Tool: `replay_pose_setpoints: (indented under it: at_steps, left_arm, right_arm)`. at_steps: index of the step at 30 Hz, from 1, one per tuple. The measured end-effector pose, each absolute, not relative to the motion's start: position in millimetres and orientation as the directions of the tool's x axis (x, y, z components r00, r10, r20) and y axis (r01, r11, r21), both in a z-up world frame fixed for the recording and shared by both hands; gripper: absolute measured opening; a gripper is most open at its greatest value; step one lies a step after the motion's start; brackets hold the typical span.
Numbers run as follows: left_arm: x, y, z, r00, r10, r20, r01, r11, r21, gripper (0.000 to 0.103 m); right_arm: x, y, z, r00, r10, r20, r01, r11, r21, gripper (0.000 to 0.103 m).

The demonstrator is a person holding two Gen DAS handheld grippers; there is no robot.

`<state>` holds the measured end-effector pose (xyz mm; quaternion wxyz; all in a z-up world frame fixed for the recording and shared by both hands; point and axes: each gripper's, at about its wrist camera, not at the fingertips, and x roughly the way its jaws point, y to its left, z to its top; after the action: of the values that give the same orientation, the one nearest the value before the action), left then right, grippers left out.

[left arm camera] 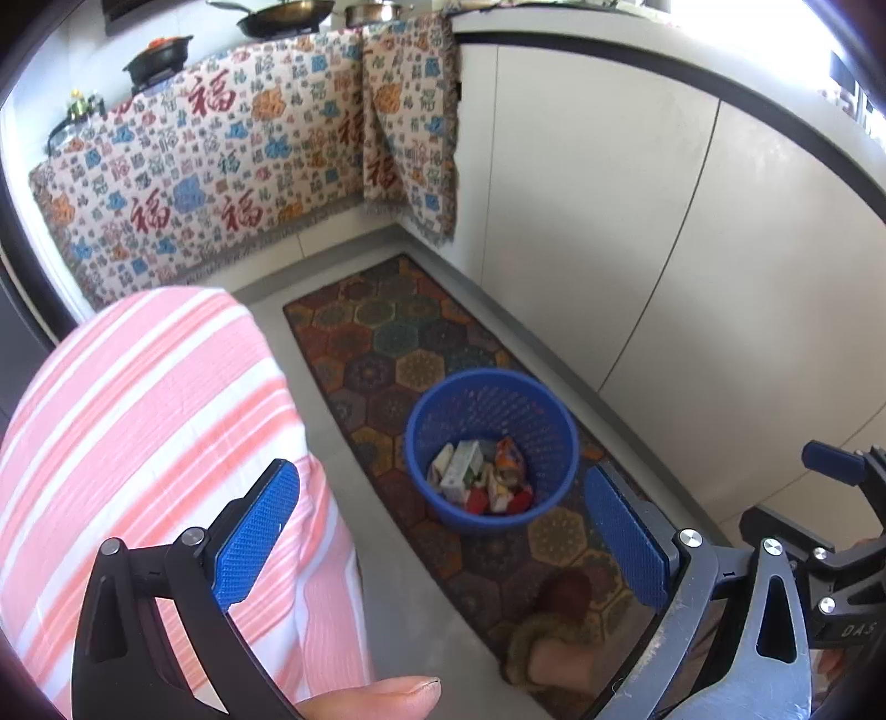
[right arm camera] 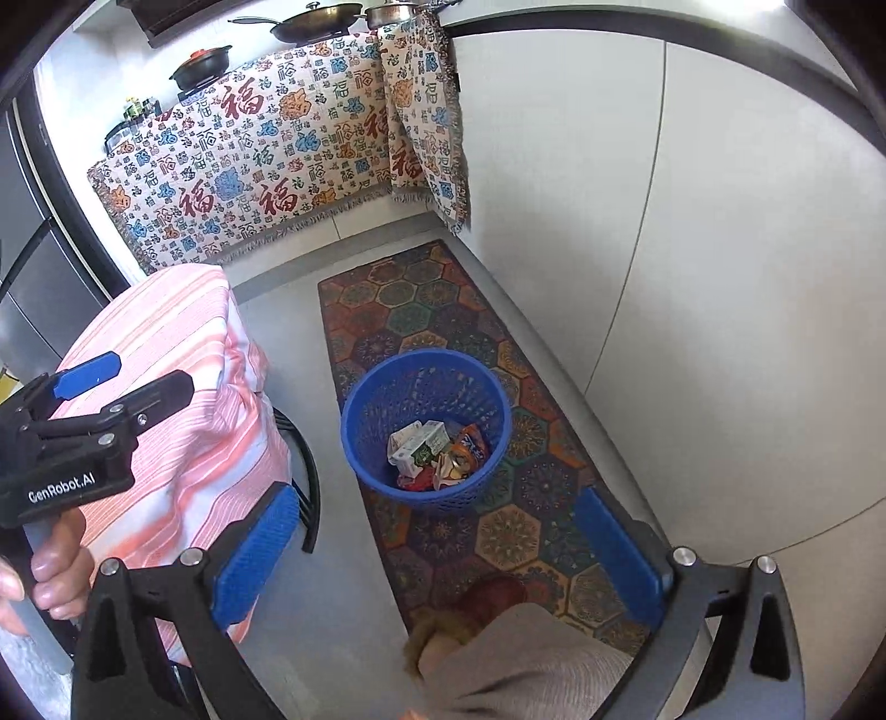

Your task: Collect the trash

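Cabinets [right arm camera: 720, 277], white and plain-fronted, fill the right side of both views, and a patterned cloth [right arm camera: 266, 183] hangs down the front of the far counter [left arm camera: 609, 39], where dark pans sit on top. Below, a hexagon-patterned rug [right arm camera: 443, 343] runs along the grey floor [right arm camera: 332, 581], and a pink-striped cover [left arm camera: 144, 421] drapes something bulky on the left, what is under it I cannot tell.

On the rug stands the blue basket [right arm camera: 354, 432], upright, and the trash [right arm camera: 437, 454] lies in its bottom: small cartons and crumpled bright wrappers, piled loosely and well below the rim. No loose litter shows on the rug or floor around it, though the near floor is partly hidden by the person's leg and furry slipper [left arm camera: 548, 648].

Both tools hang above the basket, tilted down at it. The left claw [left arm camera: 443, 548] is spread wide with nothing between its blue pads, and the right claw [right arm camera: 448, 559] is likewise fully spread and empty.

Judging from this, the step in hand is the end of a drop: the rubbish is in, the claws are clear. The task looks close to done, unless more litter lies outside these views. The next move calls for a look around for any remaining piece; if one turns up, a spread claw has to come down over it and pinch before returning over the basket.
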<state>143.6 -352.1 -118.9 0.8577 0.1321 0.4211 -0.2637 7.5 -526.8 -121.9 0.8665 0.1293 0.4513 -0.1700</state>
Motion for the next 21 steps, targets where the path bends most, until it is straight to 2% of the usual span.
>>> replay_pose_setpoints:
  at_steps: [21]
  left_arm:
    - [139.5,-353.1,-119.6,0.442,-0.335,-0.832,0.571,0.82,-0.027,0.102]
  right_arm:
    - [0.4,-520.7,-115.3,0.54,-0.185,-0.821,0.409,0.91,0.065,0.103]
